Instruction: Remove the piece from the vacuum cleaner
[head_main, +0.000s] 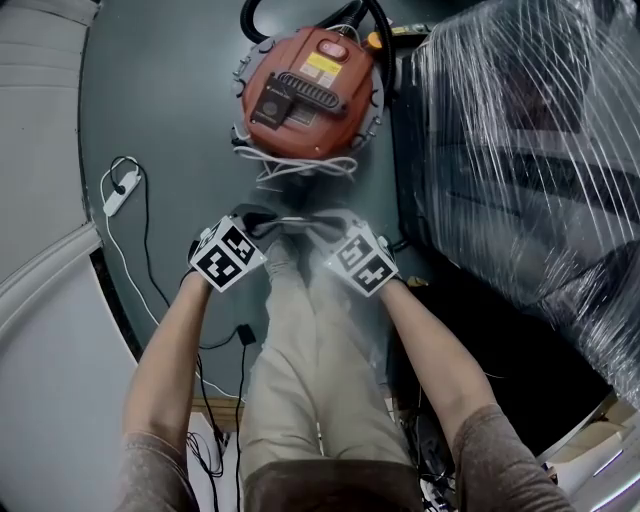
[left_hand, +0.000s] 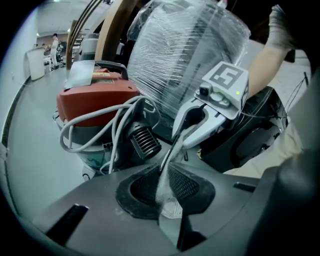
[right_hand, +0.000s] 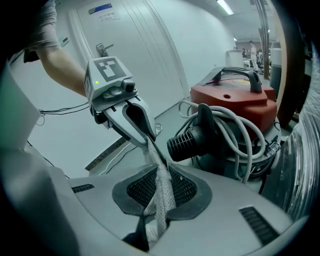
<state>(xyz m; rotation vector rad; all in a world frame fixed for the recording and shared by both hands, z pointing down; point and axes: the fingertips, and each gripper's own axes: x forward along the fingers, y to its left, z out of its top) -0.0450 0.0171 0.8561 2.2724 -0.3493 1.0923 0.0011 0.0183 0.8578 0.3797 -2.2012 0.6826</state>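
The red vacuum cleaner (head_main: 312, 90) stands on the dark floor ahead of me, with a grey cord wound round it (left_hand: 117, 120) (right_hand: 235, 125). A narrow white mesh piece (head_main: 292, 222) is stretched between both grippers above my legs. My left gripper (head_main: 258, 222) (left_hand: 166, 181) is shut on one end of the mesh piece (left_hand: 172, 150). My right gripper (head_main: 322, 226) (right_hand: 159, 186) is shut on the other end of the mesh piece (right_hand: 154, 159). Each gripper view shows the other gripper opposite, pinching the strip: the right one (left_hand: 192, 131), the left one (right_hand: 142, 131).
A big object wrapped in clear plastic film (head_main: 530, 150) stands close on the right of the vacuum. A white power strip (head_main: 120, 190) with its cable lies on the floor at left. Black cables (head_main: 215, 400) run beside my legs. A pale wall (head_main: 40, 150) curves along the left.
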